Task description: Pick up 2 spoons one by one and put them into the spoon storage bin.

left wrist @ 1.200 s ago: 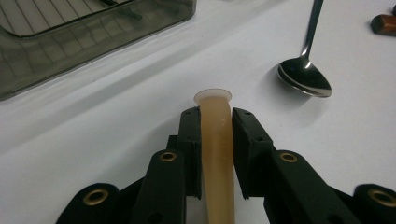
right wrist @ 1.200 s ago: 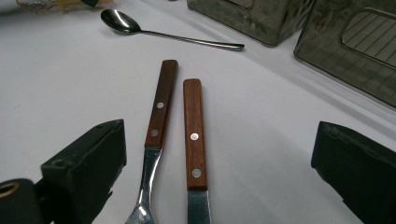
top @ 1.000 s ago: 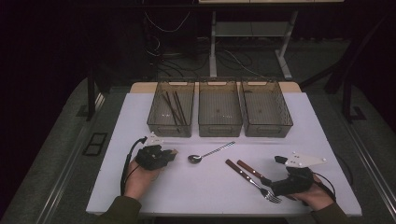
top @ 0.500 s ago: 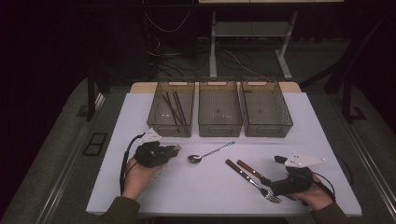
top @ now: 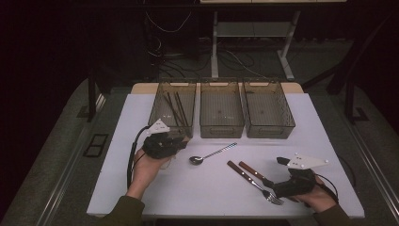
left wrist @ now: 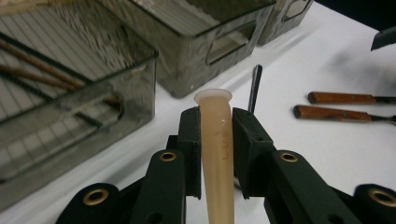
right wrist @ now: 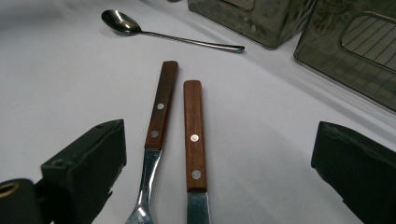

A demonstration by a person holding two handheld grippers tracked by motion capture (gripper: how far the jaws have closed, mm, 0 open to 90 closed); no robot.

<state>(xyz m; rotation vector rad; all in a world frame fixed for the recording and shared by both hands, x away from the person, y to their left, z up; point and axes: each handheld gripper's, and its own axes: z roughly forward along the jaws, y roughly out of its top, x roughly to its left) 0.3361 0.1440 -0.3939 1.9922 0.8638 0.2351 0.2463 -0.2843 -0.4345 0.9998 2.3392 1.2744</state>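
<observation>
Cutlery sorting is what you have in hand, and your left gripper is the busy one: its fingers are clamped on a pale, cream-coloured plastic handle, likely a spoon's or similar utensil's, though the working end is hidden. In the high view that left gripper sits just short of the left bin, so I judge you are mid-carry, past the pickup and before the drop.

Your right gripper rests low at the near right of the worktop, fingers spread wide with nothing pressed between them. Two wooden-handled pieces lie side by side in that gap: a fork and beside it what looks like a knife.

Farther out, a metal spoon lies alone on the worktop, near the bins.

Next you need to choose the right bin for the plastic piece, bring it over the rim, and only then release.

At the far edge, three smoky clear bins stand in a row. The left bin holds several dark, thin sticks, probably chopsticks. The middle bin and right bin look empty.
</observation>
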